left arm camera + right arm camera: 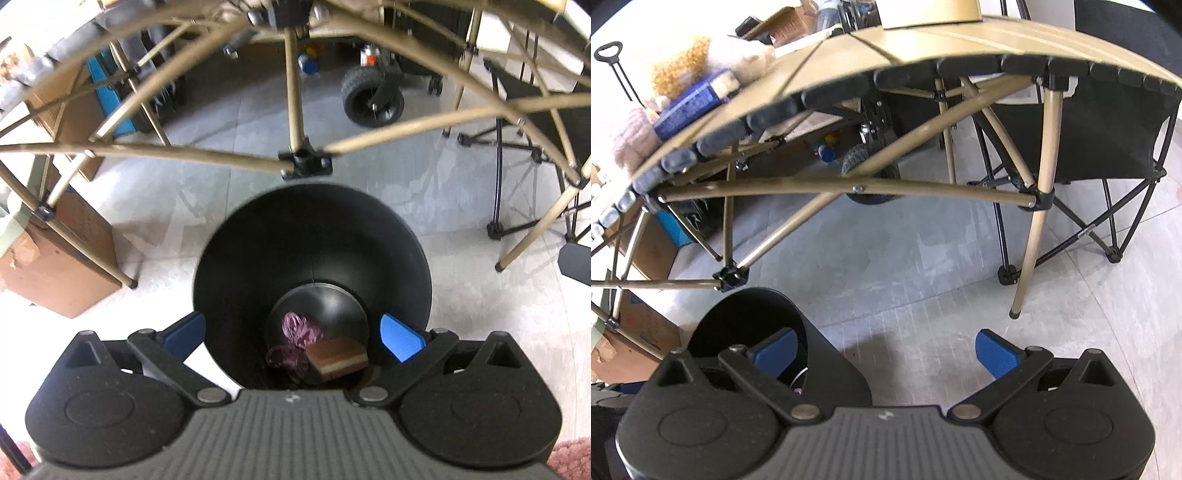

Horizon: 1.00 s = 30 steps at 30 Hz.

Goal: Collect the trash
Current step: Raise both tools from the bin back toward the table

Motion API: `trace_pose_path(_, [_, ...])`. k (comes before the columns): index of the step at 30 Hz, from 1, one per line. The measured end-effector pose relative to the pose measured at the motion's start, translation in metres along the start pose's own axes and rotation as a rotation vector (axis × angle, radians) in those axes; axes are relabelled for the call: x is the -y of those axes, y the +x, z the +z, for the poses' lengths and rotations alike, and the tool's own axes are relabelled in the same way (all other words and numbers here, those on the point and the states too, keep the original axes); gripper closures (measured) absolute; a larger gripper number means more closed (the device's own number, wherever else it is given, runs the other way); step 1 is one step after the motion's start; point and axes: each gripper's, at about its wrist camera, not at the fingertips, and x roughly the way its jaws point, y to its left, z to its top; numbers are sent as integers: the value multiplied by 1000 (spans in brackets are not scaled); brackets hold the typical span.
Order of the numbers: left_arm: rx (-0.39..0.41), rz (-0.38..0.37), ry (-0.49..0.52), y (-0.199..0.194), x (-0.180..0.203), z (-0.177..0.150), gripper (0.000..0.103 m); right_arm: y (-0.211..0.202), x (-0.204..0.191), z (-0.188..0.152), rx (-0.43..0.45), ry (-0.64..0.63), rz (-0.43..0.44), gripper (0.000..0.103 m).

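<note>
A round black trash bin point(258, 258) stands on the floor under the edge of a folding table. At its bottom lie a crumpled purple wrapper point(295, 332) and a brown layered sponge block point(338, 358). My left gripper point(291, 334) hangs directly over the bin's mouth, open, with nothing between its blue fingers point(400, 339). In the right wrist view the same bin point(827, 365) sits at lower left. My right gripper point(884, 350) is open and empty beside the bin, its left finger point(774, 350) over the rim.
The tan folding table point(923, 48) with crossed metal legs point(295, 92) spans overhead; a blue book point(694, 103) and plush items lie on it. Cardboard boxes point(62, 266) stand left, a black wheel point(371, 96) behind, a black camp chair point(1108, 140) right.
</note>
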Motion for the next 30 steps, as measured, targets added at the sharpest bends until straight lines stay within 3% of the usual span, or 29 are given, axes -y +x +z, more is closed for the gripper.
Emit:
trace_pose_path(19, [380, 21, -72, -110, -42, -9, 0, -83, -37, 17, 278, -80, 137, 0])
trace_pose_path(30, [482, -6, -86, -130, -51, 19, 0, -100, -70, 56, 406, -153, 172, 0])
